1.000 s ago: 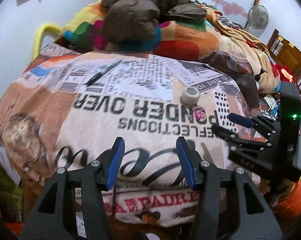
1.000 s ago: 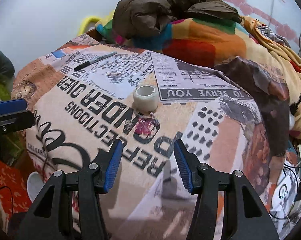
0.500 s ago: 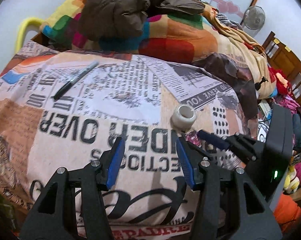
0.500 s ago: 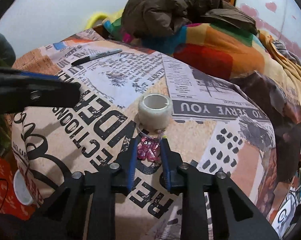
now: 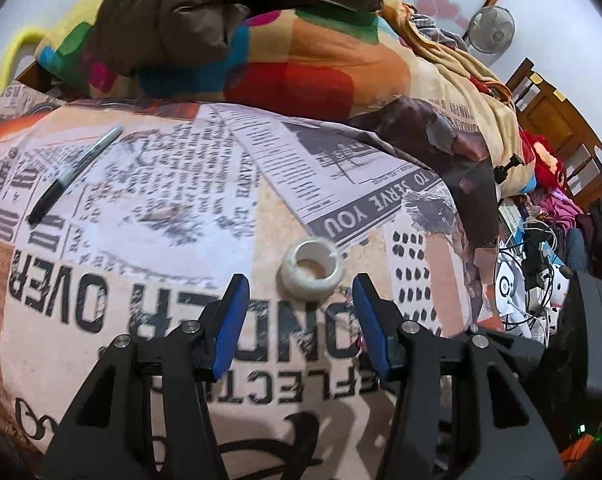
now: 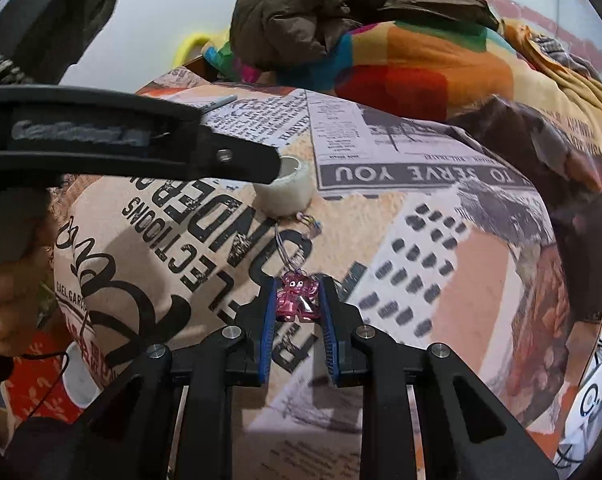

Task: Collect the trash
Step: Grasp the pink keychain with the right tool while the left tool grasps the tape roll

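Two grippers, right gripper clamping glossy pink charm, left gripper spread wide before white tape roll, newsprint bedspread reading "TO SERVE YOU"

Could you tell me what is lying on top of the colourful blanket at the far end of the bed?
A crumpled brown jacket lies on the colourful blanket, covering much of its top. Whatever sits beneath the jacket is hidden.

Soft indoor light — fisheye-warped edges
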{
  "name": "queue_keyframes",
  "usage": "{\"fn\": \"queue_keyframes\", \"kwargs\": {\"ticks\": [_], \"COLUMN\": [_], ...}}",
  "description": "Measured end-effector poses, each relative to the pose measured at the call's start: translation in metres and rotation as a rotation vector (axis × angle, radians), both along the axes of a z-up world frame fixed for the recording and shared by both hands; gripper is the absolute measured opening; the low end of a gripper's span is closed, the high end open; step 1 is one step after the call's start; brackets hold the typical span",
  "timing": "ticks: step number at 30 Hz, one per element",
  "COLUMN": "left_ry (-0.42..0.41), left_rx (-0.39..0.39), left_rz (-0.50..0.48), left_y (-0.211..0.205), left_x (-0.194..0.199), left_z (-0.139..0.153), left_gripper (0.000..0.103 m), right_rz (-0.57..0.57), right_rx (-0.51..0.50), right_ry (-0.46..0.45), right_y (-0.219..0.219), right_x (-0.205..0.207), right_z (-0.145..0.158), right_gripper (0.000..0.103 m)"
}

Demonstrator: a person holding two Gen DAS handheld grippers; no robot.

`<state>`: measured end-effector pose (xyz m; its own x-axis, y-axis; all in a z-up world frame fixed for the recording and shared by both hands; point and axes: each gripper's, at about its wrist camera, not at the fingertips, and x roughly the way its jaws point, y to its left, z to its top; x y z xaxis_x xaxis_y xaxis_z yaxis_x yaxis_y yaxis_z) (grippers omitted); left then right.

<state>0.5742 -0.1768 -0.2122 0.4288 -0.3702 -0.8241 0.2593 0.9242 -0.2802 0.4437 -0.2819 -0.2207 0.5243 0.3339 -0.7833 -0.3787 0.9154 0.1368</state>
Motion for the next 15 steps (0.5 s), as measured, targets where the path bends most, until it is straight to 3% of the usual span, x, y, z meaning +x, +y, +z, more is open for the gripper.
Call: {"fn": "queue_keyframes", "kwargs": {"ticks": [3,8,11,15], "left_ry": [-0.013,-0.007,-0.001,-0.01], "left_rx": [0.053,0.079,0.069,0.062], "left_rz": [-0.001,-0.009,-0.016,-0.002], "left_y": [-0.012,-0.025,-0.027,-0.022], "left_x": [0.006,0.012,0.011,0.003], "left_z": [-0.005,-0.012,-0.014,-0.008], "left_gripper": [0.053,0.052,0.035,0.034], "right_rz": [-0.008,-0.031,-0.042,-0.049], "right_rx": [0.01,0.031,0.031,0.041], "right_ry": [0.01,0.031,0.032,0.023], "right_y": [-0.006,-0.016,-0.02,-0.025], "right_x": [-0.001,0.0,-0.001,-0.005], "right_z": [0.0,0.001,0.004,0.013], "right_gripper": [0.019,0.019,0.019,0.019]}}
